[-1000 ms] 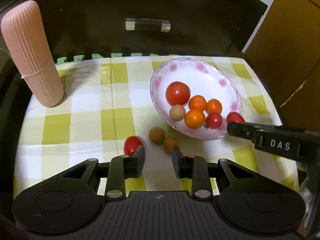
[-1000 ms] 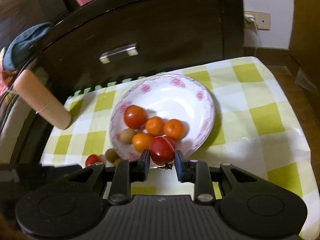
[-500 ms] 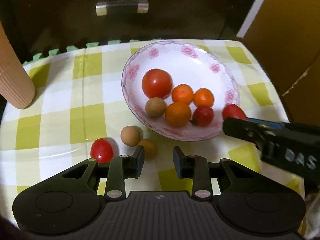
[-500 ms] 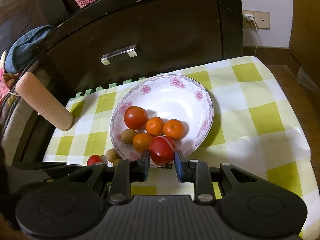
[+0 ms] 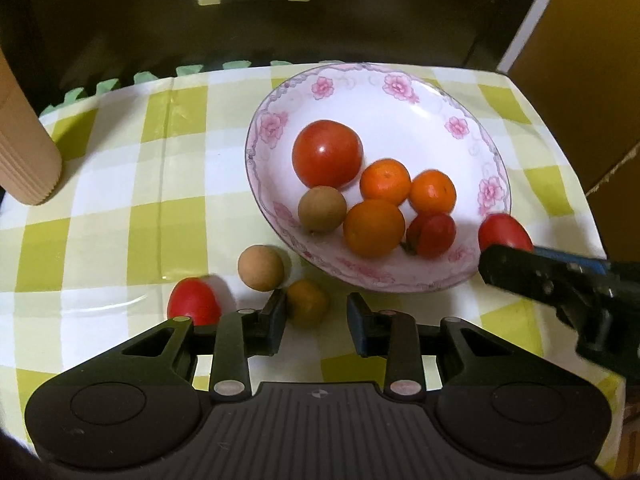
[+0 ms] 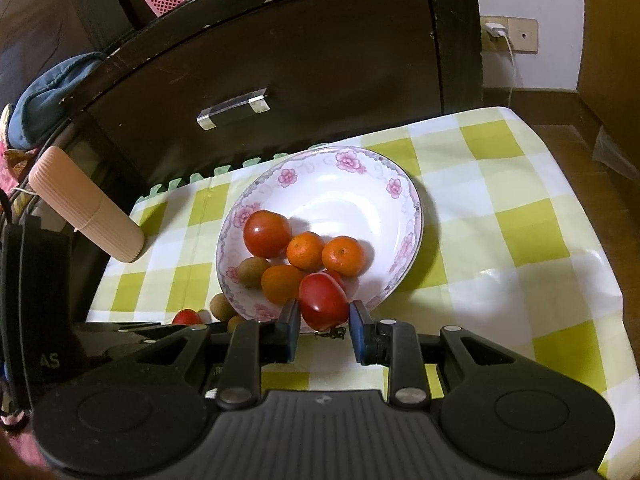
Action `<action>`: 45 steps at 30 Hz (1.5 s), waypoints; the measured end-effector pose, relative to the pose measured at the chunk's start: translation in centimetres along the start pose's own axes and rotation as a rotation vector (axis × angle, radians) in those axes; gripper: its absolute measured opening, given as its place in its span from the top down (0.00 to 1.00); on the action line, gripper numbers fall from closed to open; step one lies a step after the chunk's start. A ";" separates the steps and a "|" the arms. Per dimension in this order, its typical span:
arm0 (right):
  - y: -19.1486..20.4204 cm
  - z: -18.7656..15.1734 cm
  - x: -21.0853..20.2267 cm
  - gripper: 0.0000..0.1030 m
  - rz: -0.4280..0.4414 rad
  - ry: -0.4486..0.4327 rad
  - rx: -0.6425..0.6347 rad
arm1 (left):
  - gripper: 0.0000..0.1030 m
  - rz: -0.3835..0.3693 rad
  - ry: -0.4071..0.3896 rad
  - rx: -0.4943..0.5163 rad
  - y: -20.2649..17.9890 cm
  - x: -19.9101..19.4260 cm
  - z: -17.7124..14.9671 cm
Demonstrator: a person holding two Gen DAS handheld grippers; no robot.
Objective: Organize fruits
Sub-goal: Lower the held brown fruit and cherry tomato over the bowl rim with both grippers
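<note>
Gripping tomato [image 6: 323,301] (right fingers [image 6: 289,324])

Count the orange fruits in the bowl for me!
3. All sit together in the bowl: one at the back, one to its right, one in front. None seem hidden.
</note>
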State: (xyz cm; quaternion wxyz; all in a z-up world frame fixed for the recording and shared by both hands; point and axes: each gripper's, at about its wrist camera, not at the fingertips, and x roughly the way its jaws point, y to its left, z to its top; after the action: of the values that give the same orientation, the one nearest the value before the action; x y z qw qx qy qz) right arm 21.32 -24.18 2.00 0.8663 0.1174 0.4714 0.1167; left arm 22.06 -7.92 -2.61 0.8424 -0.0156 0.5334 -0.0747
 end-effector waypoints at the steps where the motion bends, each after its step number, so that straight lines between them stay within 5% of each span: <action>1: -0.1 0.0 0.0 0.75 -0.001 0.001 0.000 | 0.64 -0.001 0.002 0.004 -0.1 -0.1 -0.1; 9: -0.1 0.0 0.0 0.75 -0.004 -0.005 0.000 | 0.71 0.003 -0.009 -0.001 0.3 -1.0 0.0; 21: -0.7 -0.2 -0.1 0.75 -0.001 0.000 0.014 | 0.62 0.022 -0.004 -0.021 -0.3 0.3 0.1; 23: -0.8 -0.2 -0.1 0.75 0.000 0.001 0.017 | 0.70 0.030 -0.005 -0.016 -0.3 0.1 -0.1; 37: -1.1 0.0 -0.9 0.75 0.004 -0.023 0.029 | 0.71 -0.002 -0.047 -0.014 0.2 -3.7 -0.5; 45: -1.0 0.7 -1.0 0.75 0.007 -0.039 0.033 | 0.70 -0.033 -0.103 -0.010 -1.0 -5.3 2.3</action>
State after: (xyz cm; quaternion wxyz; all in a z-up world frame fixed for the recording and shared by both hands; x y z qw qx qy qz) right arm 21.53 -25.53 2.84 0.8728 0.1355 0.4559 0.1096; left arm 21.74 -8.28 3.24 0.8675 -0.0325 0.4892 -0.0847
